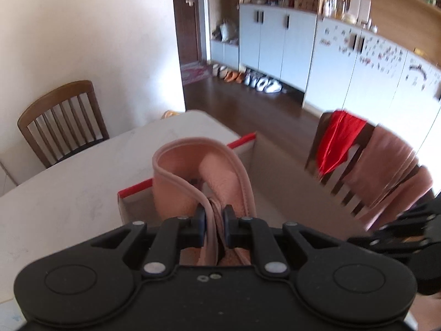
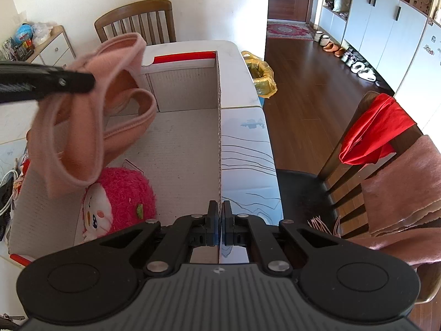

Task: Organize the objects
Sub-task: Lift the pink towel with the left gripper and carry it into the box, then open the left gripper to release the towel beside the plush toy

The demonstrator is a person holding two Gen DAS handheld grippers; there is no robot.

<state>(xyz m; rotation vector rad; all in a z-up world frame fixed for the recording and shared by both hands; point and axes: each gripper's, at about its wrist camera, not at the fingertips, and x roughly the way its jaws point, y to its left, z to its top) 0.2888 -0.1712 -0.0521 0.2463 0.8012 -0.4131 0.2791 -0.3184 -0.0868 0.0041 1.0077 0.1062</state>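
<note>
The left claw is clamped on a pink fabric wrap, held above the open cardboard box on the desk. A pink plush toy lies in the box's near left corner. The right claw is clamped on the box's right wall. A chair with draped cloths stands right of the desk.

Left wrist view: low, close over the box, facing the cabinets. Right wrist view: higher, looking along the box wall across the table. Shared: box, both chairs (cloth-draped one at right), cabinets.
</note>
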